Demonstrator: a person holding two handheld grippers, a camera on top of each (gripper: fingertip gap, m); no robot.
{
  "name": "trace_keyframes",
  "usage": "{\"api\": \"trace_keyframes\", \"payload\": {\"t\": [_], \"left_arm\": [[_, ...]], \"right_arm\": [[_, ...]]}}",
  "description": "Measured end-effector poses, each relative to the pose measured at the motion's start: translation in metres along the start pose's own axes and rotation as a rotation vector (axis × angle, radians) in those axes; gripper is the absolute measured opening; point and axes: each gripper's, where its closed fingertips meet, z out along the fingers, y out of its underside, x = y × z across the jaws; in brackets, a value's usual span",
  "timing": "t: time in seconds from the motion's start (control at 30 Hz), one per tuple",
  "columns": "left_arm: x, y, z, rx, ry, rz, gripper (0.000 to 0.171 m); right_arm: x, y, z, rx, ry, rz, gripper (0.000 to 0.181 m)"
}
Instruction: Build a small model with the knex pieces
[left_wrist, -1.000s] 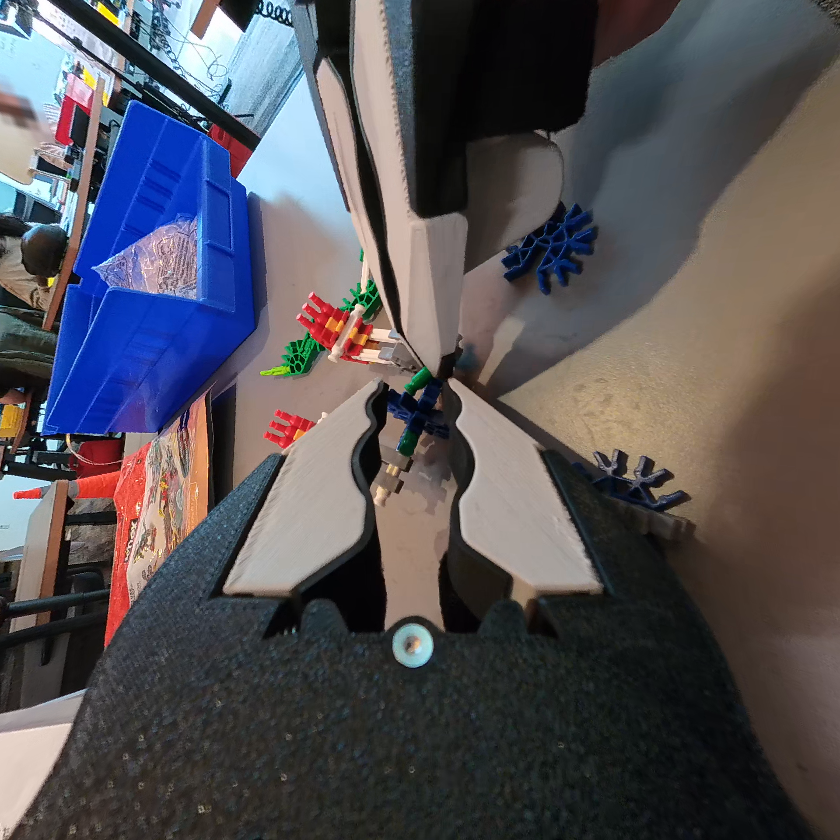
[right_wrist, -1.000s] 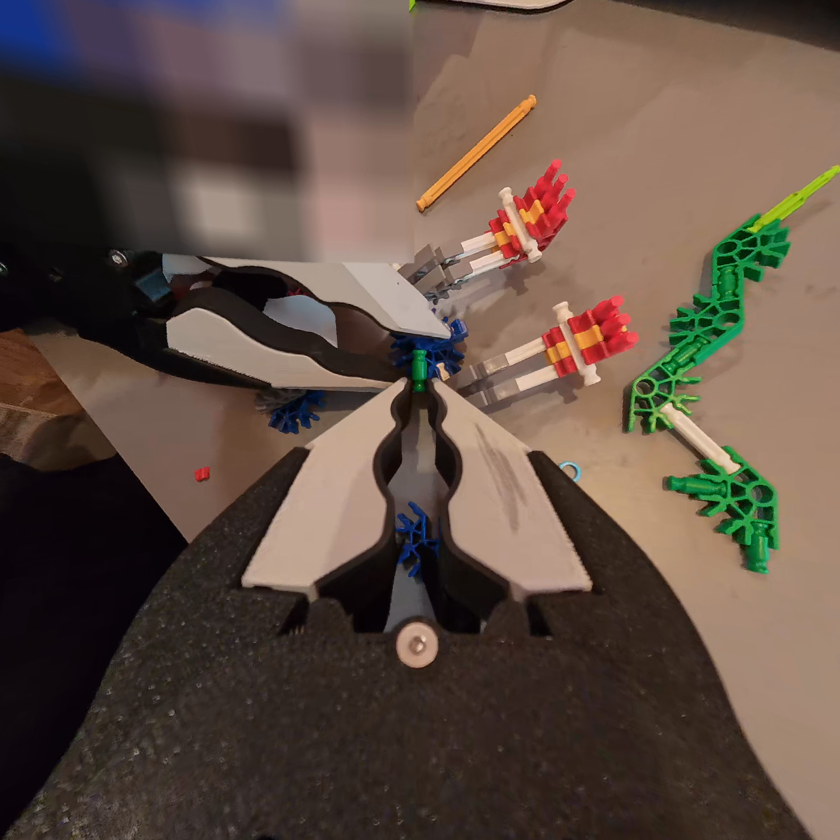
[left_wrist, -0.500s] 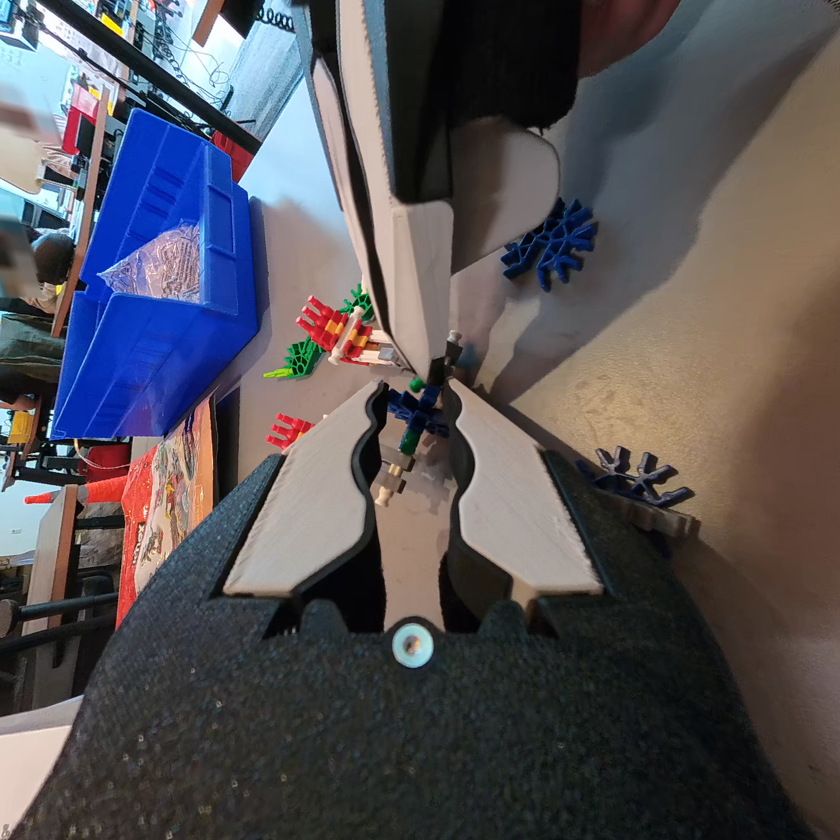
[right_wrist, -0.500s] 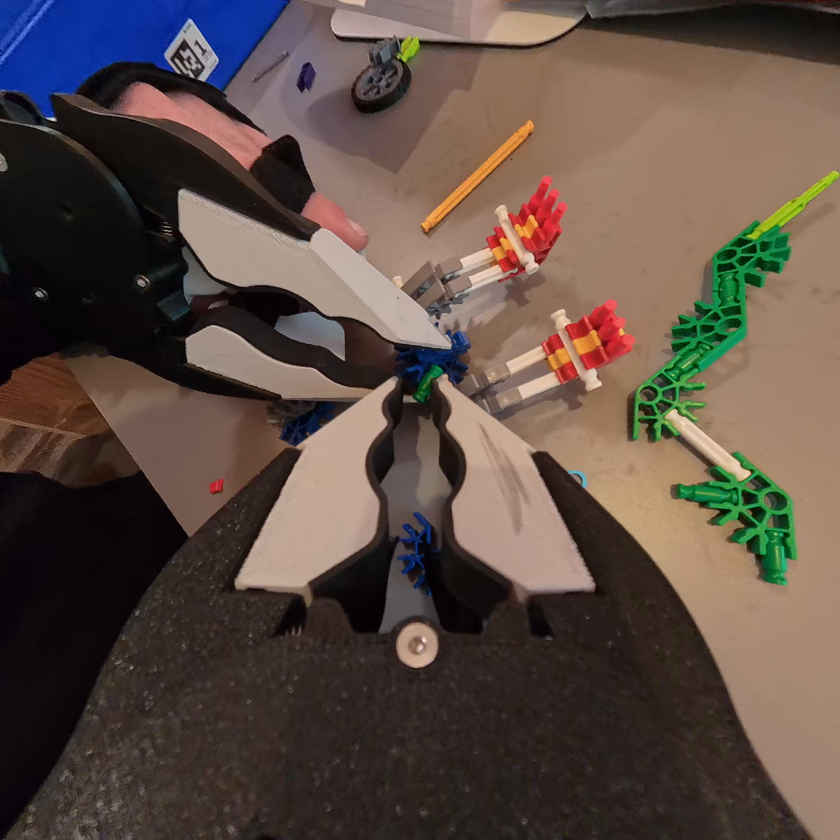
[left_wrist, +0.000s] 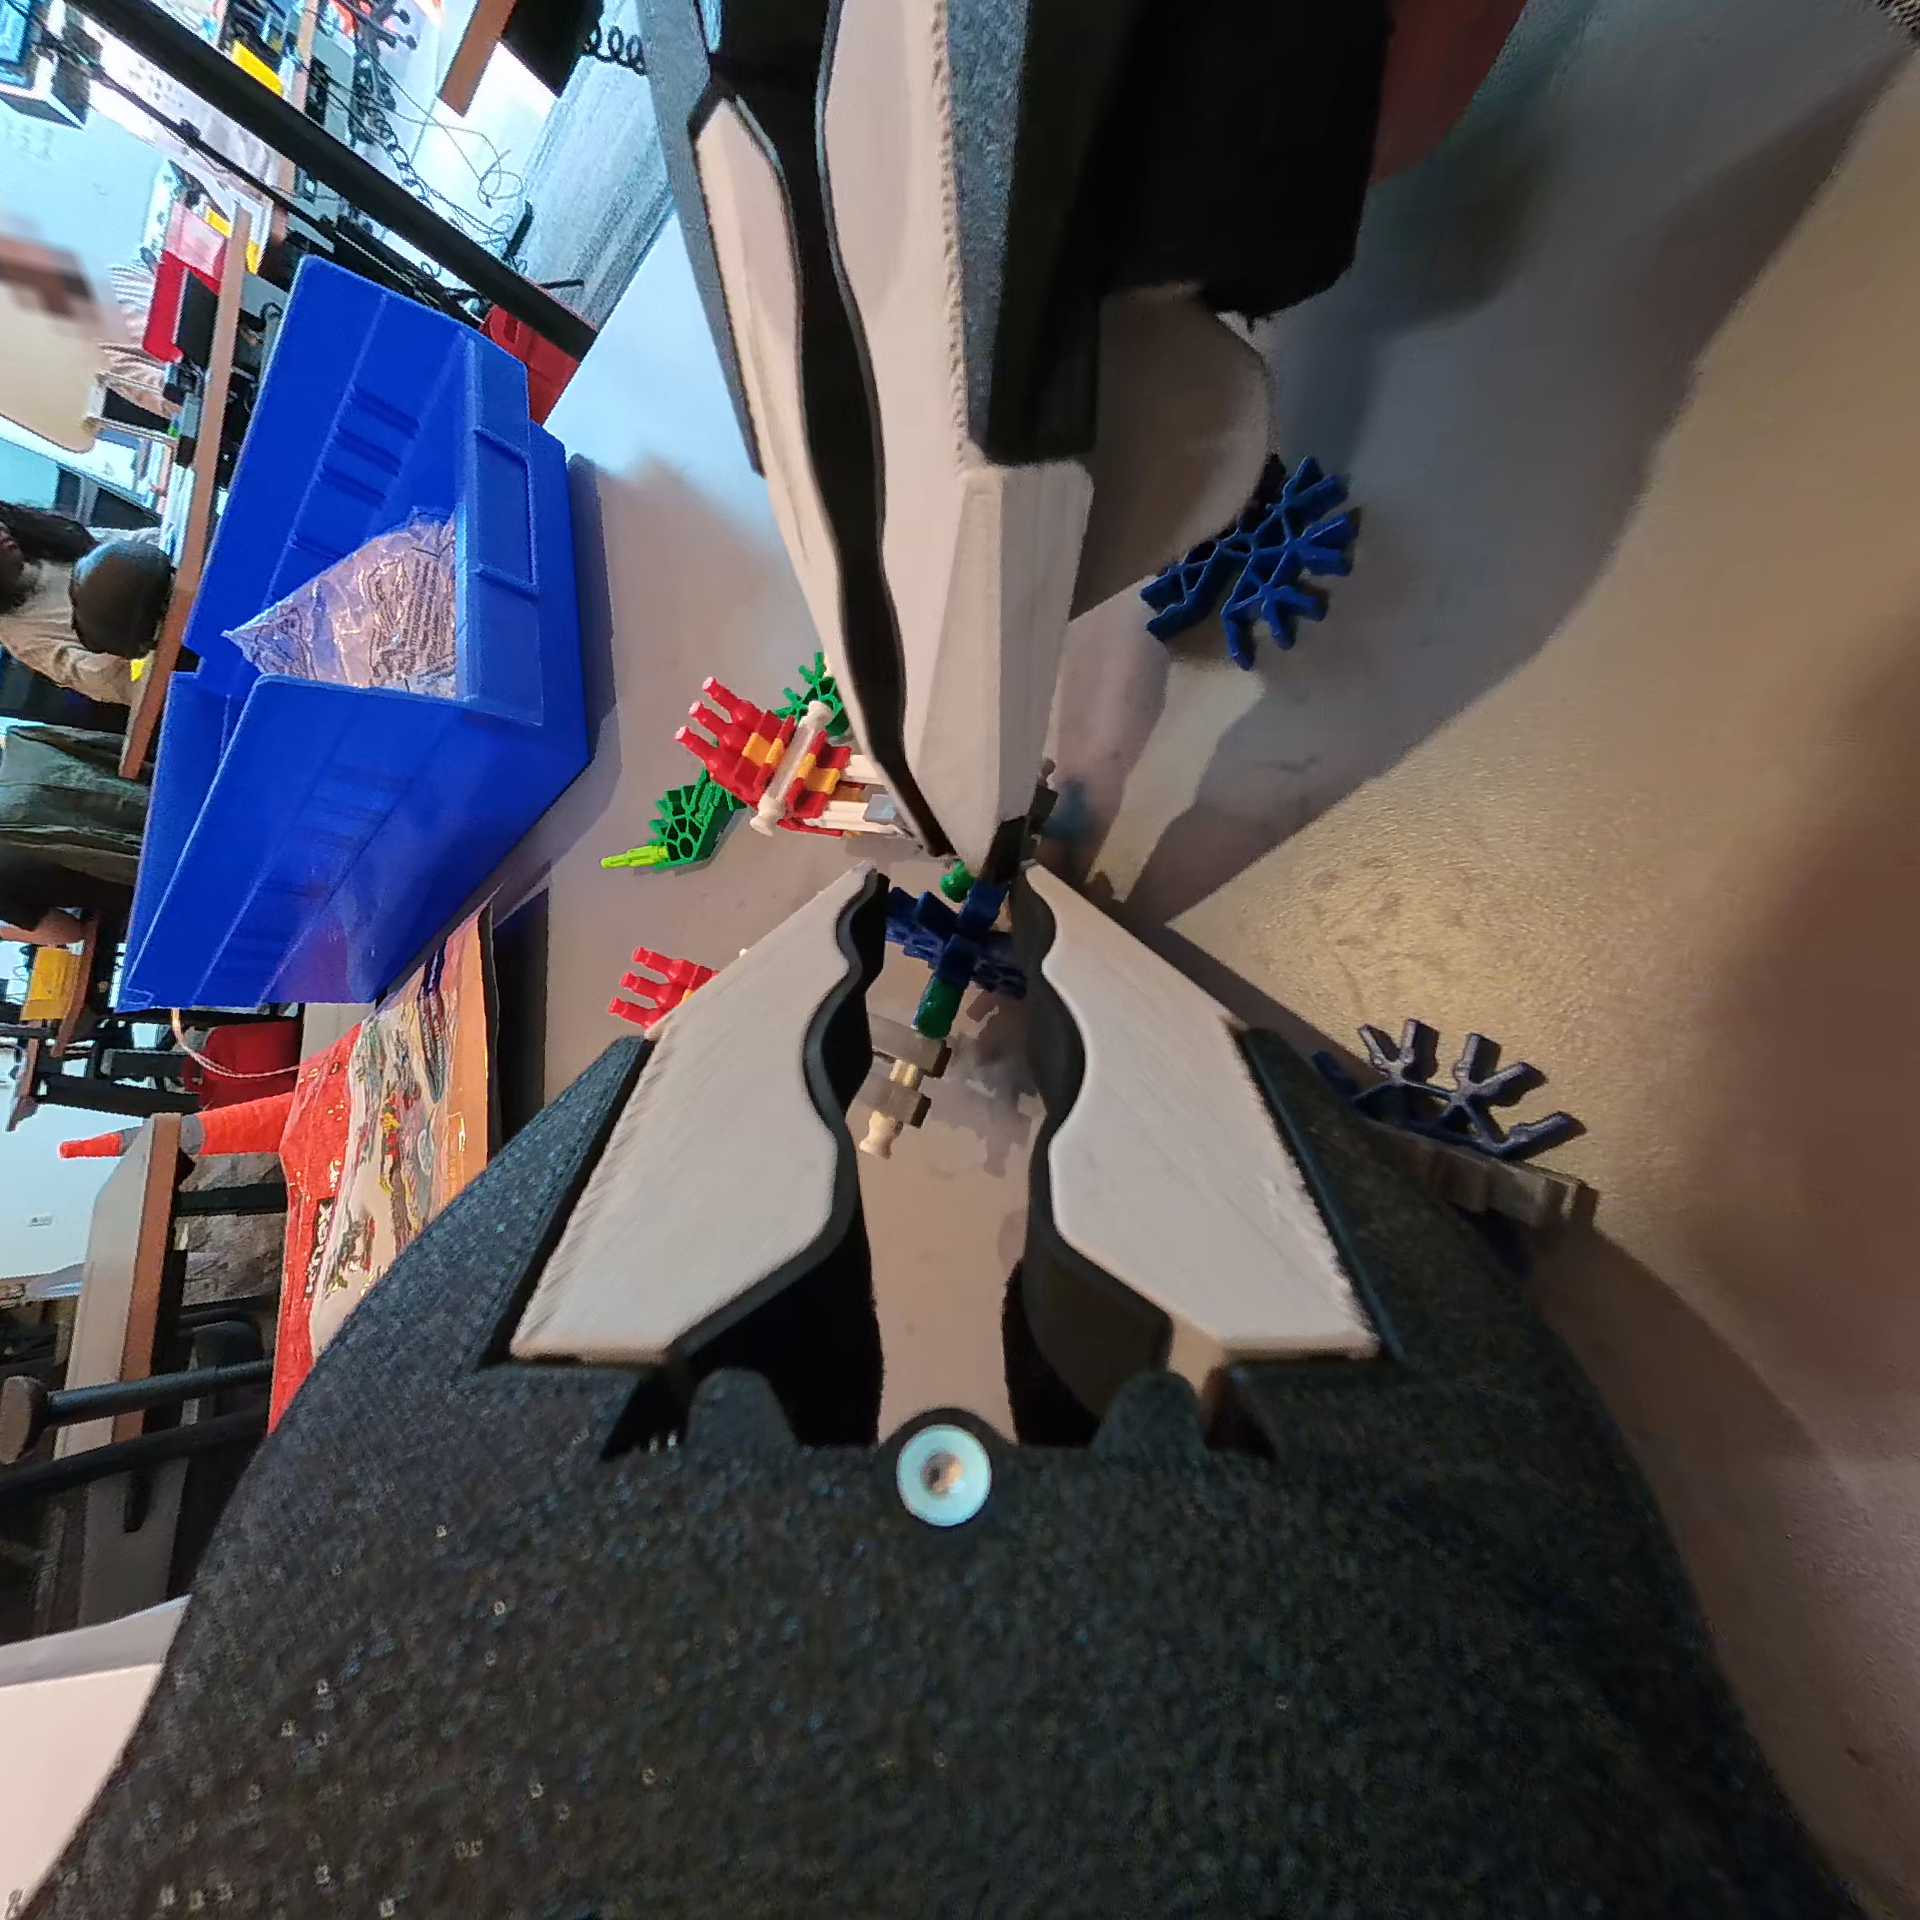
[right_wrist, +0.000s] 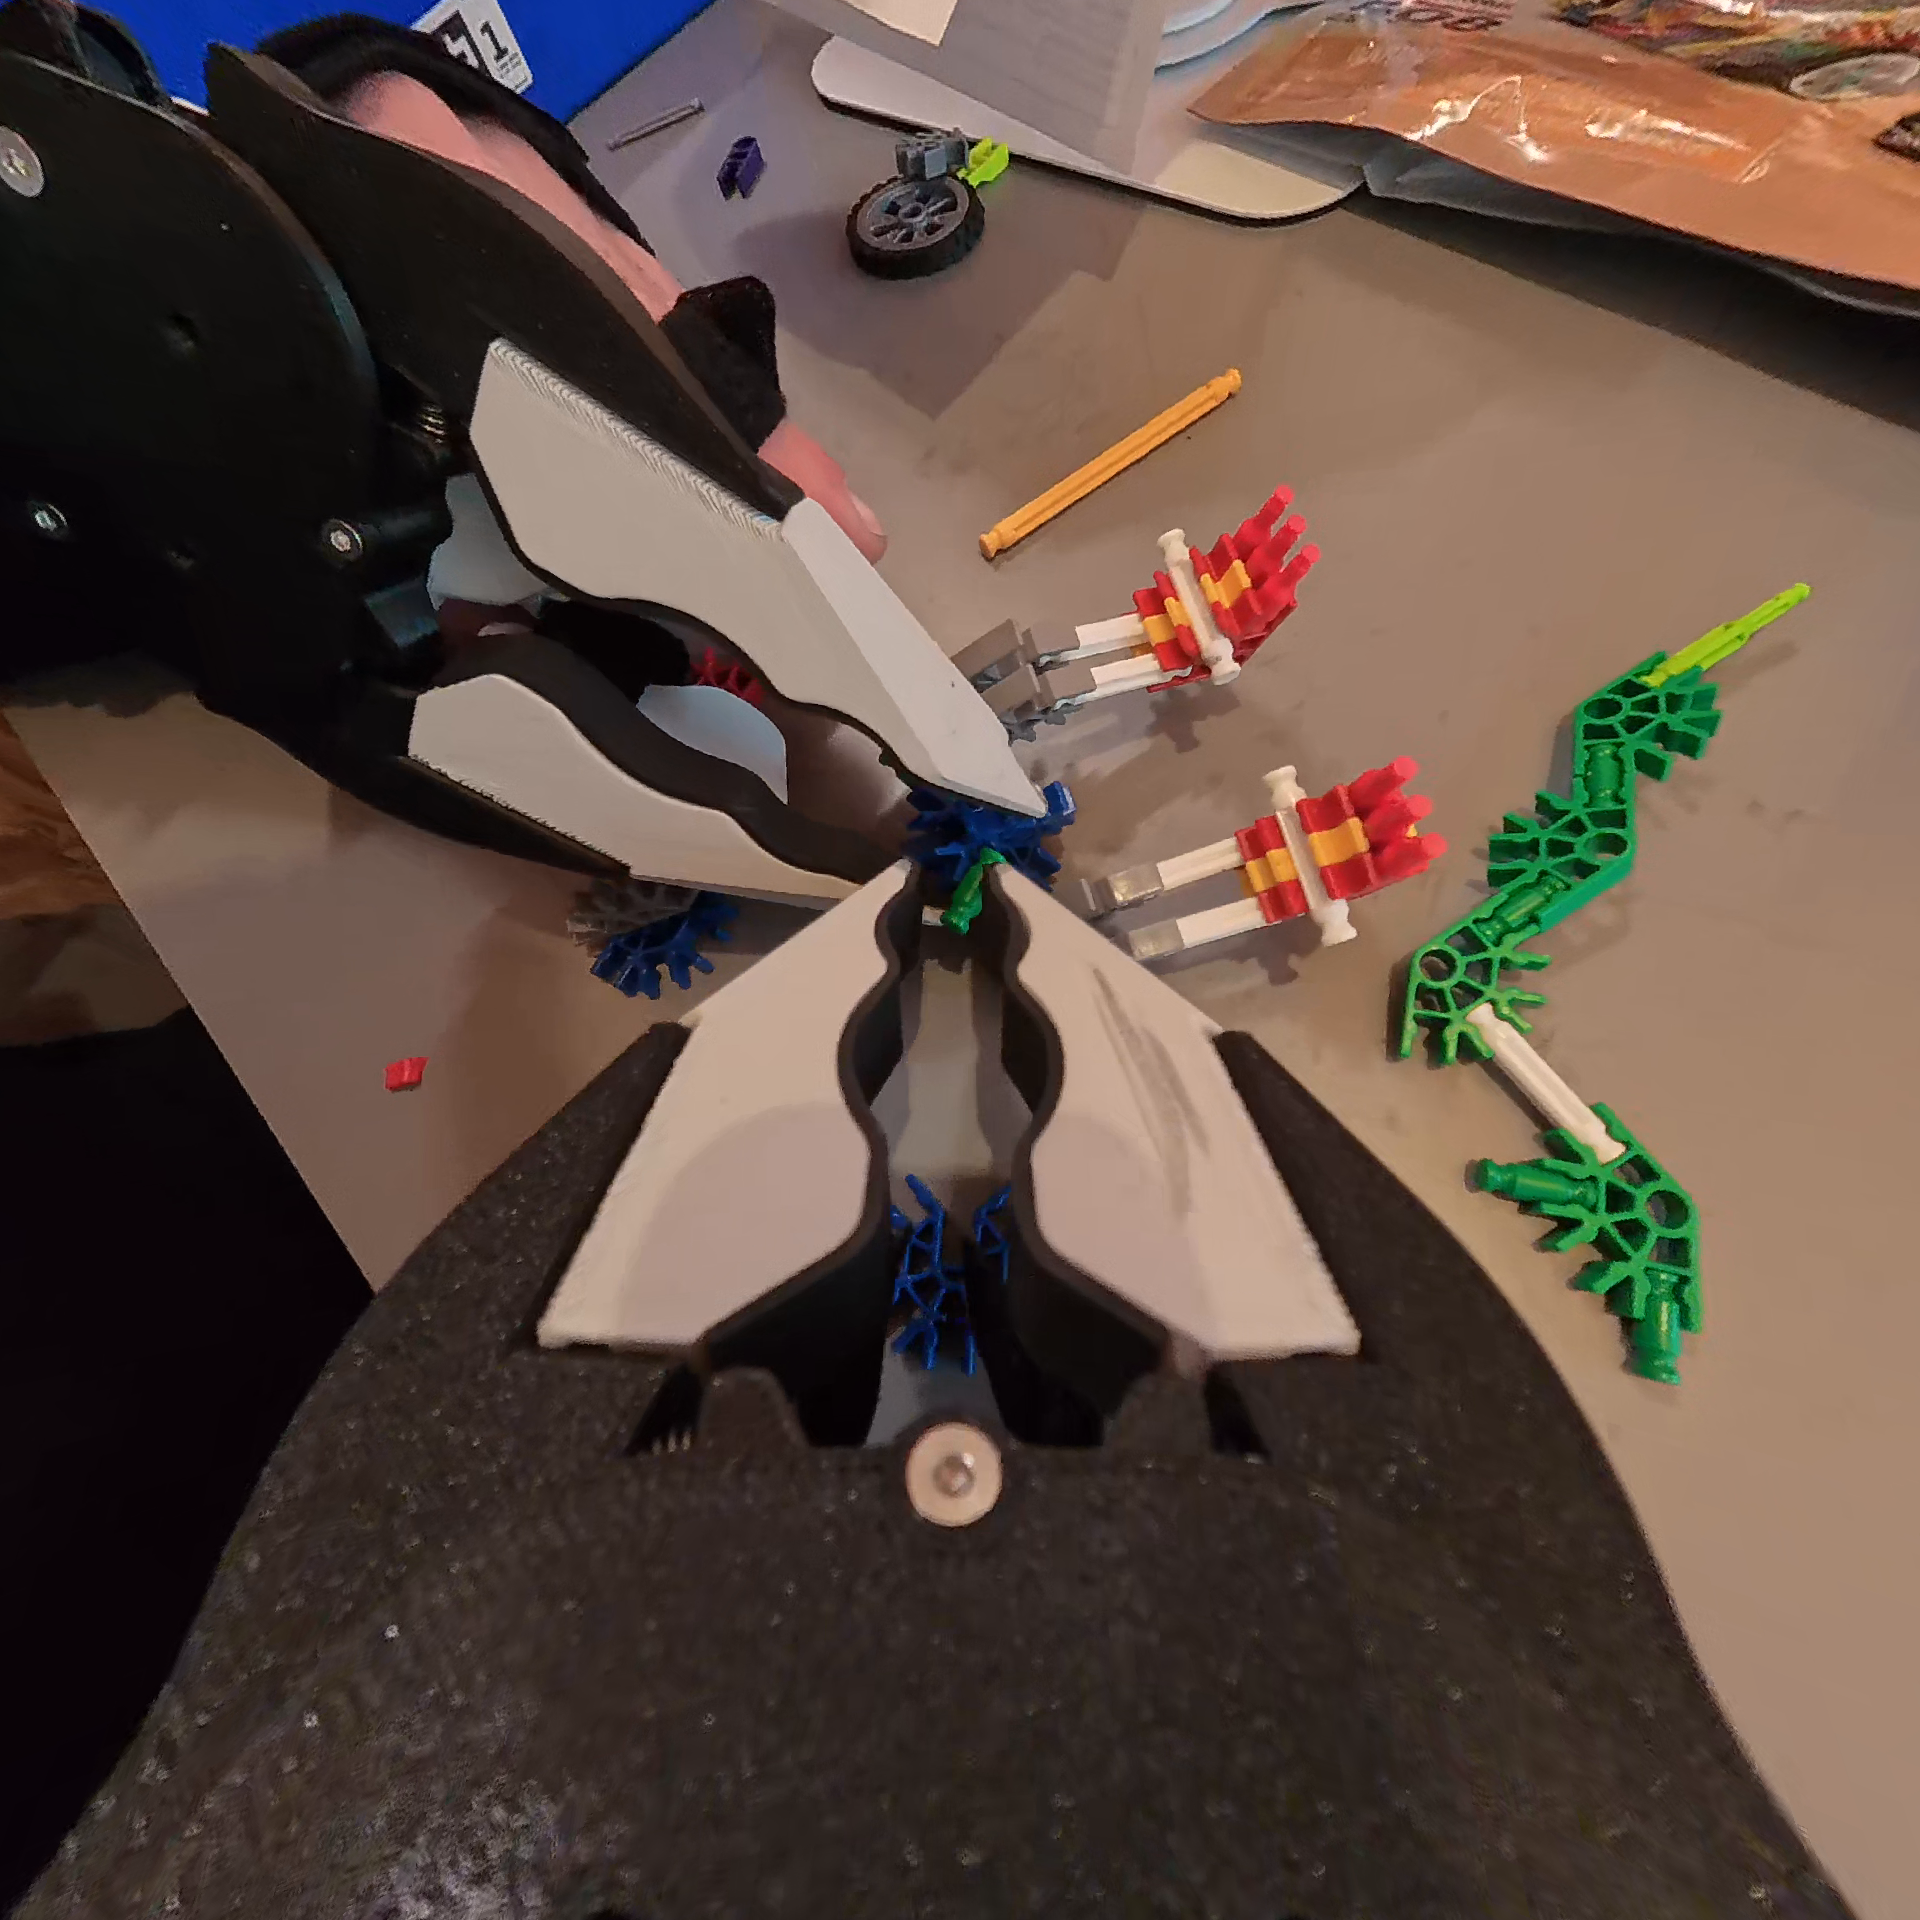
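A blue snowflake connector (right_wrist: 982, 831) with a short green rod (right_wrist: 966, 891) hangs above the grey table (right_wrist: 1455, 436), pinched by the left gripper (right_wrist: 961, 831), while the right gripper (right_wrist: 951, 883) clamps the rod, beside two red-and-white assemblies (right_wrist: 1288, 852).

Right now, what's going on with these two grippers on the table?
A person holds a hand-held gripper in each hand, tips meeting over one small toy build. The left hand-held gripper is shut on a blue snowflake connector. The right hand-held gripper pinches the green rod stuck into that connector. Around them on the table lie two red-and-yellow assemblies, a green chain, a yellow rod, a wheel and loose blue connectors.
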Motion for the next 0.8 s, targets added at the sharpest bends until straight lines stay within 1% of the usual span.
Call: {"api": "trace_keyframes", "payload": {"t": [0.2, 0.37, 0.8], "left_arm": [[-0.0001, 0.0002, 0.0, 0.0, 0.001, 0.0, 0.023], [0.0, 0.0002, 0.0001, -0.002, -0.002, 0.004, 0.023], [0.0006, -0.0002, 0.0004, 0.003, 0.002, 0.003, 0.024]], "right_arm": [[-0.001, -0.0019, 0.0005, -0.007, 0.033, -0.096, 0.01], [-0.0001, -0.0007, 0.0026, -0.014, 0.013, -0.077, 0.01], [-0.0017, 0.0004, 0.0024, -0.036, 0.026, -0.134, 0.007]]}}
